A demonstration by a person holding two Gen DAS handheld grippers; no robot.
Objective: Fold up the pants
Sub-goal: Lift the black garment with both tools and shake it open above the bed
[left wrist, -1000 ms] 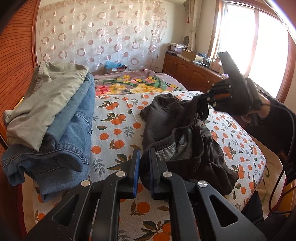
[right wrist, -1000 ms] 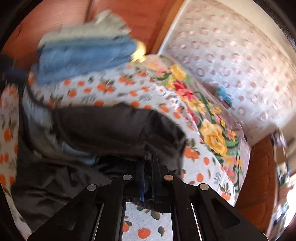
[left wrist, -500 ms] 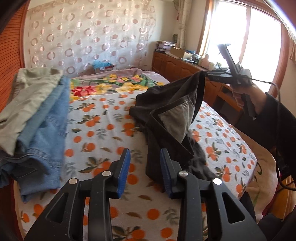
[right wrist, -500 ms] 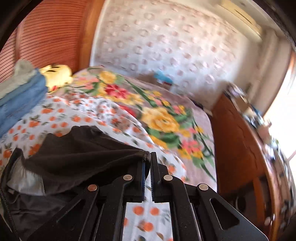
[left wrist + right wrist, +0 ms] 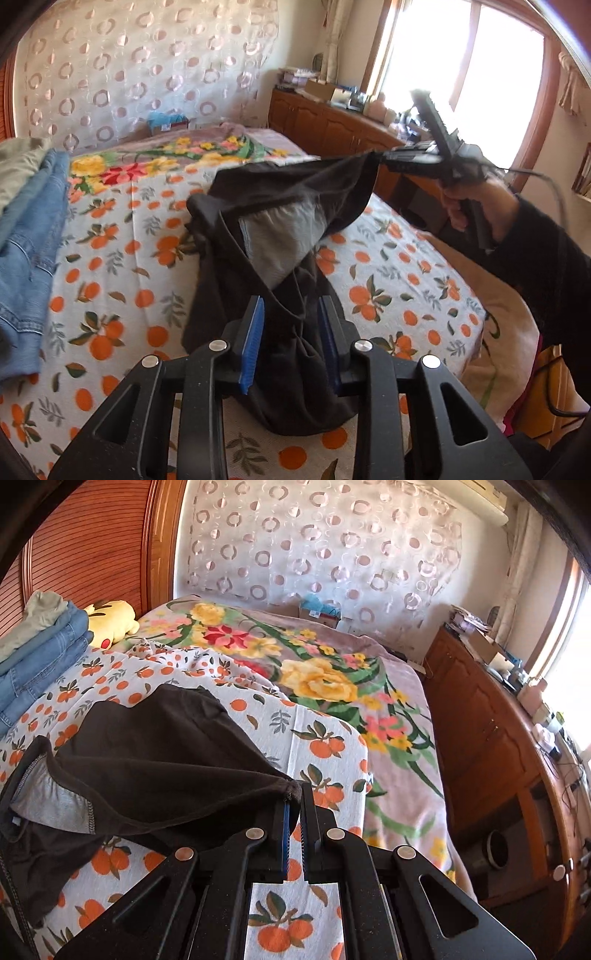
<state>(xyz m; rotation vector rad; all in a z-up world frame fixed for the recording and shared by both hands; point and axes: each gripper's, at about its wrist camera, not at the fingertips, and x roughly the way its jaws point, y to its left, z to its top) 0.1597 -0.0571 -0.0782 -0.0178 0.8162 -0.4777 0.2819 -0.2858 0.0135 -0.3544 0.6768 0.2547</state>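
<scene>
Dark brown pants (image 5: 295, 199) with a grey inner pocket lining lie bunched on the orange-print bedsheet (image 5: 388, 280). My right gripper (image 5: 294, 799) is shut on a corner of the pants (image 5: 155, 753) and holds it lifted above the bed; it also shows in the left wrist view (image 5: 384, 160), up and to the right. My left gripper (image 5: 291, 332) is open, its blue-padded fingers straddling the lower bunch of the pants without clamping it.
A stack of folded blue jeans and a khaki garment (image 5: 26, 221) sits at the left of the bed. A floral blanket (image 5: 332, 672) covers the far end, with a yellow plush toy (image 5: 110, 622). A wooden cabinet (image 5: 498, 738) stands to the right under the window.
The right gripper has lifted the pants corner up and to the right, stretching the fabric. The left gripper opened and moved in over the lower bunch of the pants.
</scene>
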